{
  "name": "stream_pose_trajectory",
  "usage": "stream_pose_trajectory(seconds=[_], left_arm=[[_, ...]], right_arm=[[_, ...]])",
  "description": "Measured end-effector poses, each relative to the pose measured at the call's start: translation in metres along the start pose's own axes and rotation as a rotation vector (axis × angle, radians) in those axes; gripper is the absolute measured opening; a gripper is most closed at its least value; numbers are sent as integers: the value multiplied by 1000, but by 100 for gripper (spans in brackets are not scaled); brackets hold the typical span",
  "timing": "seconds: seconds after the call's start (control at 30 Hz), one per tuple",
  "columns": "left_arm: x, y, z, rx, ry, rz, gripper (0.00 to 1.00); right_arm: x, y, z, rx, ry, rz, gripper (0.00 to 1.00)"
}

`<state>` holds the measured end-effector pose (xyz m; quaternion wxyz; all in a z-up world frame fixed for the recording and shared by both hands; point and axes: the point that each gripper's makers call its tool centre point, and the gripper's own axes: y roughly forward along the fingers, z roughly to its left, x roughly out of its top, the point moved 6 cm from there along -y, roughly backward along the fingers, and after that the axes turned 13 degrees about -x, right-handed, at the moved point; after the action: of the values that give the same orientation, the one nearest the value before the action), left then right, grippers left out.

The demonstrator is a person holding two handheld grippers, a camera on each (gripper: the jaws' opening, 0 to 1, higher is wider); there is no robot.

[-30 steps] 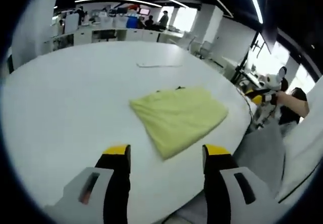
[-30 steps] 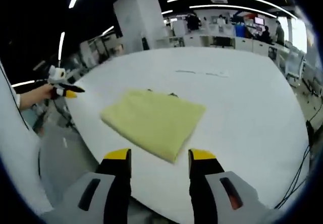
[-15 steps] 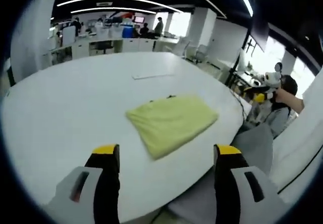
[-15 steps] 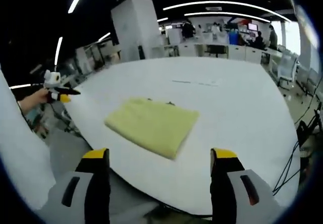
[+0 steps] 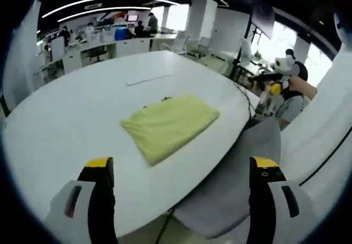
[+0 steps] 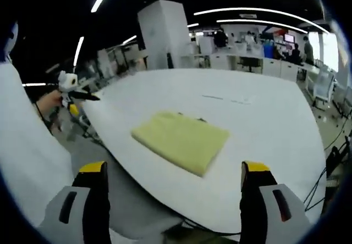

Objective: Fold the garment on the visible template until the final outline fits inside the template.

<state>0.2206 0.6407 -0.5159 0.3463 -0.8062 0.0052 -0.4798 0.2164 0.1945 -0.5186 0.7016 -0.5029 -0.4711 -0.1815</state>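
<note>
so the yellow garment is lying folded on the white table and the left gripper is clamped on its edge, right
Not quite. The yellow garment does lie folded on the white table, but the left gripper is open and held back from it, touching nothing, as the left gripper view shows.

Folded pale-yellow cloth garment [image 5: 168, 124] [image 6: 183, 140]: one, lying on the table.
Large round white table [image 5: 66, 117] [image 6: 275, 117]: one.
Grippers with yellow-tipped black jaws: two, the left gripper [image 5: 181, 170] [image 6: 82, 95] and the right gripper [image 6: 177, 175] [image 5: 269, 78].
Jaws: two apiece, four all told.
</note>
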Motion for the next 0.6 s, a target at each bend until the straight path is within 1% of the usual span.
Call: stream_pose_trajectory(seconds=[0.03,0.13,0.2,0.37,0.6], left_arm=[[-2,-1,-1,-5,-17,1,100],[-5,-5,-5,-6,-55,-29,100],[-8,-8,-5,11,-57,-59,100],[-14,-10,-5,20,-67,-37,100],[-12,-9,-6,7,-58,-40,100]], right_arm=[[-1,-2,0,3,-1,1,100],[-4,-8,2,9,-4,6,100],[-6,-11,2,7,1,0,100],[-13,-12,1,0,20,1,100],[-15,-13,4,-3,28,-5,100]])
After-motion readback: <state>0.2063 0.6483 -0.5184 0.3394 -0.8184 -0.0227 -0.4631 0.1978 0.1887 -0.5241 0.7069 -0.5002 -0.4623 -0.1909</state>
